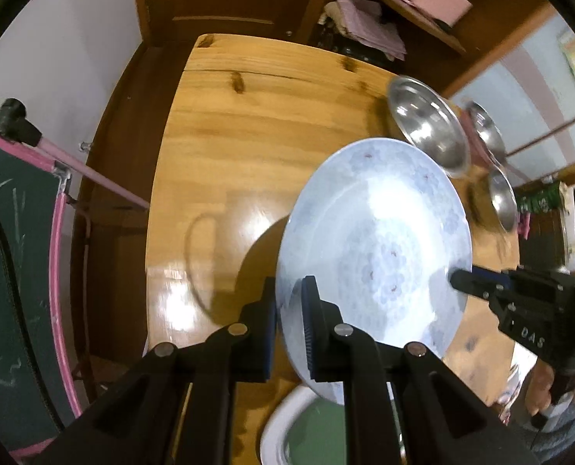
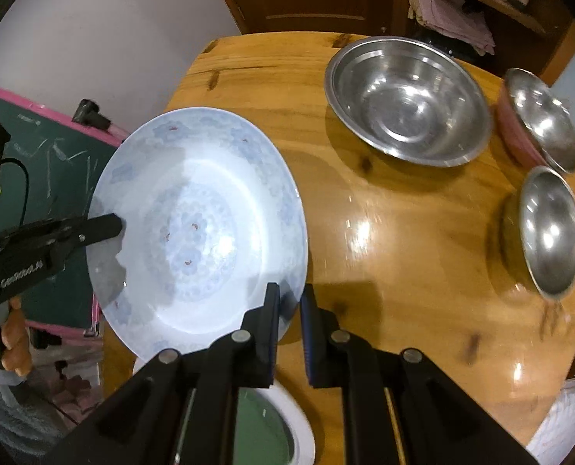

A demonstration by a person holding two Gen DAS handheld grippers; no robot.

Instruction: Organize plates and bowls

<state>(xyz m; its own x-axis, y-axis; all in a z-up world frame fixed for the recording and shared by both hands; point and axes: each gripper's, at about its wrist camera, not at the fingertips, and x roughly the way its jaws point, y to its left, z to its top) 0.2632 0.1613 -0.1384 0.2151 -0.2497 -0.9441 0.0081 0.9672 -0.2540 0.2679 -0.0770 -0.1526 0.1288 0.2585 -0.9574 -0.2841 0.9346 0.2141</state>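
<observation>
Left wrist view: the left claw (image 1: 289, 302) pinches one rim of the pale blue plate (image 1: 372, 240), the right claw (image 2: 289, 308) the opposite rim; the plate seems lifted clear of the tabletop (image 2: 403, 232). Three steel bowls (image 2: 407, 97) sit beyond it.

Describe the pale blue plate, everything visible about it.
The pale blue plate is round, glossy and ceramic-looking, with faint blue floral patterns and tiny red marks around its rim and centre. It looks empty. It is held tilted above the wooden table, clear of its surface. The left gripper pinches one edge and the right gripper pinches the opposite edge. A white-rimmed green dish lies below it.
</observation>
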